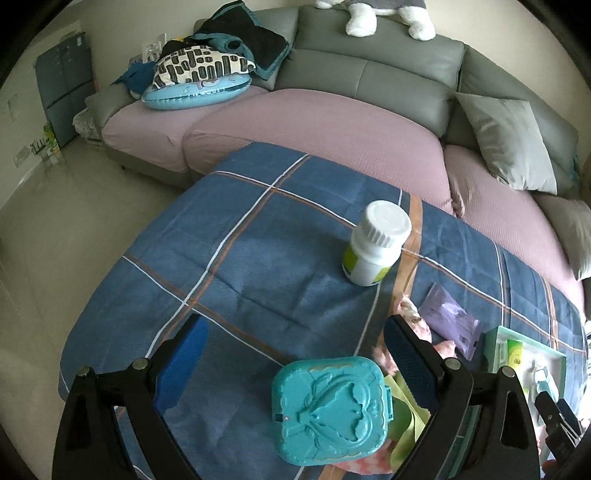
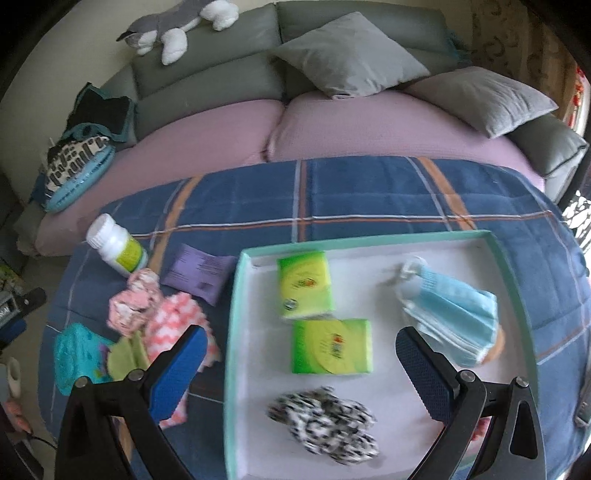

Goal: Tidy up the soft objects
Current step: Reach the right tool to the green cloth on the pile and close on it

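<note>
The right tool (image 2: 299, 373) hangs released over the near half of a white tray with a mint-green rim (image 2: 233, 314), its blue-padded fingers spread wide and grasping nothing. Nearest between them lies a black-and-white patterned scrunchie (image 2: 325, 424); beyond it sit two green tissue packs (image 2: 330, 345), one behind the other. To their right, just past the right finger, a stack of blue face masks (image 2: 454, 321) rests inside the tray.

The left tool (image 1: 291, 363) is likewise released and empty, hovering over the plaid-covered surface (image 1: 240, 258). Between its fingers, close to the right one, a teal embossed plastic case (image 1: 330, 410) lies on a green cloth (image 1: 404, 417) and a pink-and-white fuzzy cloth (image 2: 177, 325). Just beyond these a pink floral scrunchie (image 2: 133, 308) sits on the blue plaid cover, outside the tray and left of it, with a purple packet (image 2: 199, 273) beside it near the tray's far-left corner. Farther out stands a white bottle with a green label (image 1: 373, 243), upright.

Behind the surface runs a sofa with lilac seat covers (image 1: 295, 122) and grey cushions (image 2: 347, 55); a grey-and-white plush toy (image 2: 173, 26) lies along its backrest, and a pile of clothes with a blue inflatable ring (image 1: 195, 92) fills its far-left end.
</note>
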{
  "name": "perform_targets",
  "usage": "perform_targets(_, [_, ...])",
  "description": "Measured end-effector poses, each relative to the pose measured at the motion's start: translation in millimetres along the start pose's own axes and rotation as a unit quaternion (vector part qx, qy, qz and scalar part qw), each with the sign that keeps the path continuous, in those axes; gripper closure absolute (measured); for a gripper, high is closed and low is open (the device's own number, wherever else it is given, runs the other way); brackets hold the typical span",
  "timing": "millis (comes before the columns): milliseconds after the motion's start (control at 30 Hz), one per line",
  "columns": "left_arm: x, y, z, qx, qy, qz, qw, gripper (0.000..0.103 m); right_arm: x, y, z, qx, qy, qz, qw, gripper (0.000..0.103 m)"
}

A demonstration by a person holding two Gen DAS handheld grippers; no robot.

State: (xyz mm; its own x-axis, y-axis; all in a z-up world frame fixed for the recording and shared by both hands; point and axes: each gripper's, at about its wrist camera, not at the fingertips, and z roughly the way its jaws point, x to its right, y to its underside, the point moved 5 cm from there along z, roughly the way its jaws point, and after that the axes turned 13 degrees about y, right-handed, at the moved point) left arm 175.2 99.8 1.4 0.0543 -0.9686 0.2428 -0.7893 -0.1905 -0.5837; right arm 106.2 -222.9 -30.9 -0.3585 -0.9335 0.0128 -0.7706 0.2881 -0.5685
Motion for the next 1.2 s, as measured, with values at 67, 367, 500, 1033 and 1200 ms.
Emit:
perform_targets(67, [-1, -1, 3, -0.003, -0.005, 0.003, 1.0000, 0.007, -9, -3, 1, 0.005, -0.006, -0.009, 1.000, 0.000])
perform_targets(367, [7, -7, 14, -0.024, 0.030, 0.001, 0.9993, 0.007, -60, -7, 14, 0.002, -0.055, -0.056, 0.997, 0.000])
perform_targets(500, [16, -12, 18, -0.029, 0.045, 0.006, 0.9985, 0.007, -77, -7, 22, -0.011, -0.069, -0.070, 0.995, 0.000])
perform_targets(1033, [26, 3, 44, -0.088, 0.048, 0.011, 0.9949, 0.007, -137, 35, 13, -0.043, -0.137, -0.189, 0.971, 0.021])
perform_targets(1200, [20, 3, 44, -0.091, 0.038, 0.010, 0.9951, 0.007, -154, 50, 12, -0.049, -0.147, -0.224, 0.962, 0.025])
